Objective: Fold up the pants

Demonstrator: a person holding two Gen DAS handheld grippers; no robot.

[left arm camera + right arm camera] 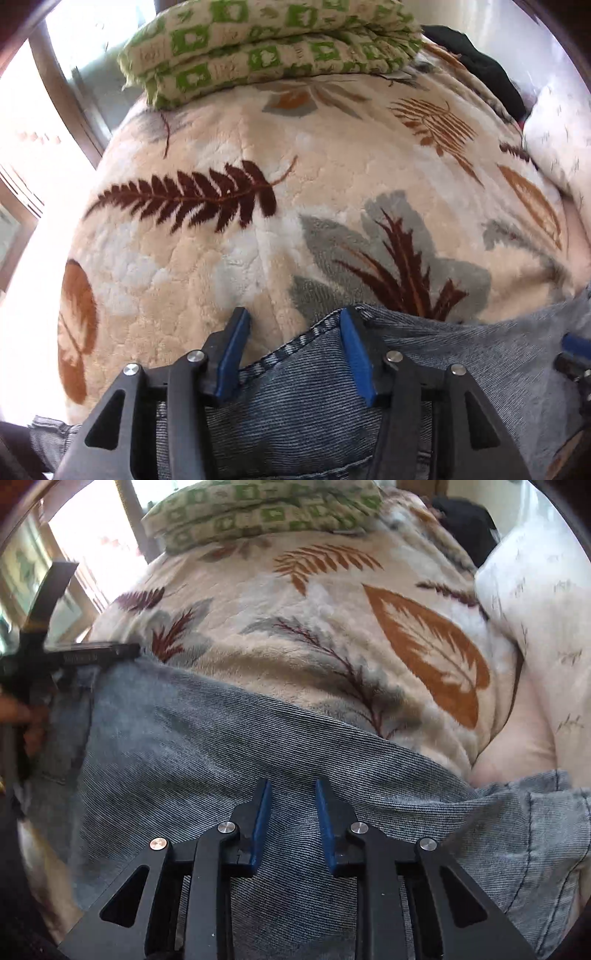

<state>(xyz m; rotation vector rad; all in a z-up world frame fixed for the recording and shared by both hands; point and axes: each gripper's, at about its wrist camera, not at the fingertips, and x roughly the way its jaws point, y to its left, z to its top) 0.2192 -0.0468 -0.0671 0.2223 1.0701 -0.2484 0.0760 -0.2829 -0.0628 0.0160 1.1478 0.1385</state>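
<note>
Grey-blue denim pants (295, 398) lie across the near edge of a bed covered by a cream leaf-print blanket (258, 229). My left gripper (293, 319) is open, its blue fingers straddling a stitched hem corner of the pants. In the right wrist view the pants (207, 746) spread wide from left to right. My right gripper (293, 786) is open just above the denim, nothing between its fingers. The left gripper's black body (55, 653) shows at the left edge of that view, over the pants' left end.
A folded green-and-cream checked quilt (266, 48) lies at the far end of the bed. A white pillow (535, 620) and a black garment (465, 520) lie at the far right. A bright window (22, 155) is on the left.
</note>
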